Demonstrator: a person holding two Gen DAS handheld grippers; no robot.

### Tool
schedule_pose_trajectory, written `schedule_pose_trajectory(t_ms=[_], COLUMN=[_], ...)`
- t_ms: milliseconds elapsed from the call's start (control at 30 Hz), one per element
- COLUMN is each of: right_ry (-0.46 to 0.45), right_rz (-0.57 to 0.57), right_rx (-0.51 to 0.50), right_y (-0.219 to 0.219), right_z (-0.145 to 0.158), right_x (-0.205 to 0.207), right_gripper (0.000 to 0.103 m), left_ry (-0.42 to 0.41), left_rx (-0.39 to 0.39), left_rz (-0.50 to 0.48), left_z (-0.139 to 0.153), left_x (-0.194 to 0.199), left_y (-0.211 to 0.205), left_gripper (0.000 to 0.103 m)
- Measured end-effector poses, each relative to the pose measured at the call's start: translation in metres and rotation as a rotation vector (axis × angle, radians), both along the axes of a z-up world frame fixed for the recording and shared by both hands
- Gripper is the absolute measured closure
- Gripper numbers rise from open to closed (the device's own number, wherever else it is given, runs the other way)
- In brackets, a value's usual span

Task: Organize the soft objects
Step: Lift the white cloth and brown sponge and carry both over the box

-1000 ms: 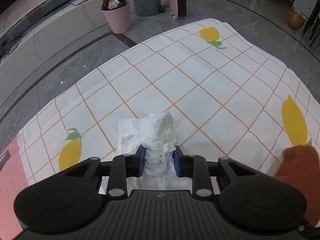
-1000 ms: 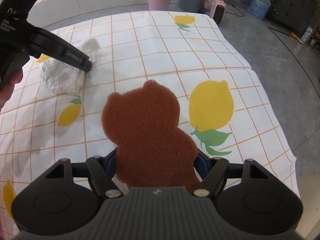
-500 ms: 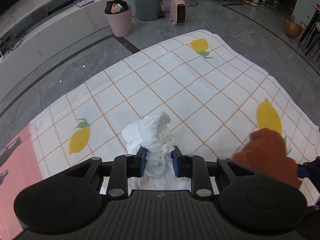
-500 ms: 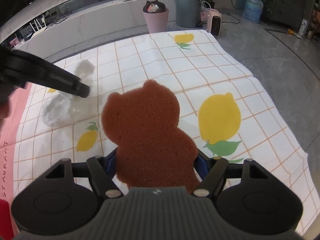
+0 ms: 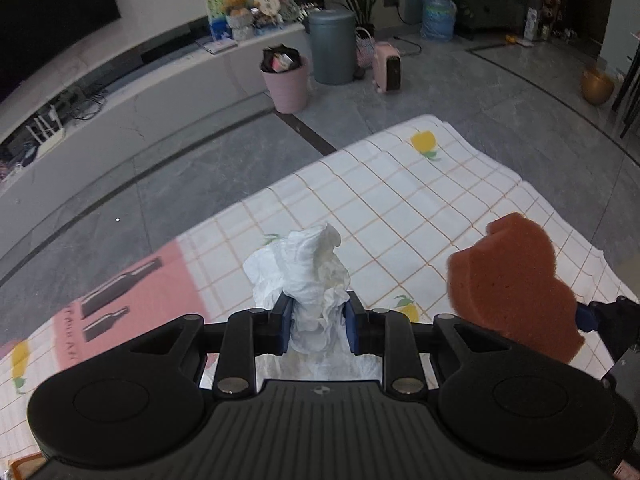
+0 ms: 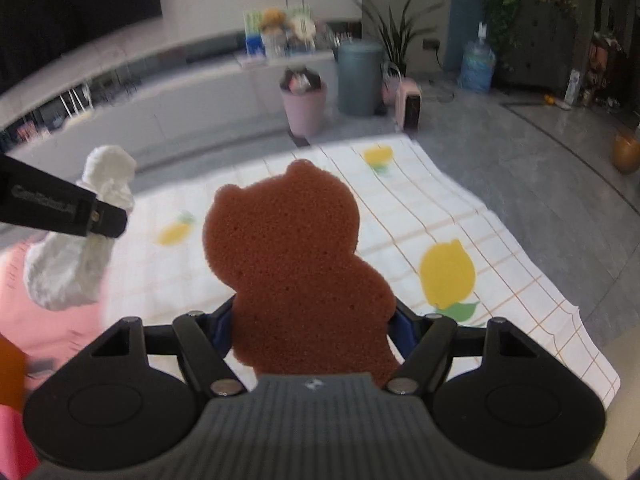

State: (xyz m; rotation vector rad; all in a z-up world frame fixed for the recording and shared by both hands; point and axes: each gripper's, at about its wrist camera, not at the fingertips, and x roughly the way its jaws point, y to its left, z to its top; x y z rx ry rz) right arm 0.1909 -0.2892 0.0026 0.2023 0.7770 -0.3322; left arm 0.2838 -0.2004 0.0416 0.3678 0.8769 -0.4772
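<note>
My left gripper (image 5: 316, 322) is shut on a crumpled white tissue wad (image 5: 304, 268), which hangs in the air above the checked lemon-print cloth (image 5: 420, 200). A brown bear-shaped sponge (image 6: 296, 264) stands upright between the blue pads of my right gripper (image 6: 314, 330), which is shut on its lower body. In the left wrist view the sponge (image 5: 516, 280) floats at the right, level with the tissue. In the right wrist view the tissue wad (image 6: 80, 248) and the left gripper's black finger (image 6: 64, 210) show at the left.
The cloth lies on a grey tiled floor (image 5: 500, 92). A pink printed mat (image 5: 128, 292) adjoins the cloth's left side. Beyond the cloth stand a pink waste bin (image 5: 285, 84), a grey bin (image 5: 333, 48), a small pink heater (image 5: 387, 66) and a low white ledge (image 5: 120, 92).
Both grippers have risen well above the cloth, carrying the tissue and the sponge. The cloth looks smaller and more of the room shows. Neither grip has altered.
</note>
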Motion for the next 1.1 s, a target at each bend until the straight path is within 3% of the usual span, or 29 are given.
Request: schedule_pose_trajectory(t_ms=[133,367,600,700,833,1000,1100], right_ry=[-0.072,-0.15,-0.201,-0.187,-0.14,-0.062,-0.02], right_rz=[0.064,0.204,0.402,0.485,0.558,0.576,0.578], right_rx=[-0.032,-0.07,0.075,0.123,0.082,0.135,0.168], right_y=[0.05,0.138,0.202,0.233,0.281,0.312,0.32], right_z=[0.041,0.097,0.119,0.115,0.098,0.058,0.036], right_x=[-0.012,-0.035,-0.067,-0.08,-0.094,-0.102,-0.099], right_gripper=[0.031,0.031,0.03,0.03,0.03,0.03,0.03], left_ry=[-0.038,-0.09,-0.094,-0.066,-0.036,0.012,0.075], left_rx=[-0.031,-0.06,-0.106,-0.127,-0.114,-0.096,-0.139], left_rz=[0.02,0.142,0.301,0.349,0.399,0.446,0.469], left_z=[0.037,0.078,0.087,0.076,0.05,0.015,-0.009], left_x=[-0.021,-0.051,-0.079,-0.09,-0.101,-0.119,-0.125], left_y=[0.04,0.129,0.22,0.253,0.28,0.319,0.339], left_gripper=[0.073,0.073,0.073,0.073,0.073,0.073,0.073])
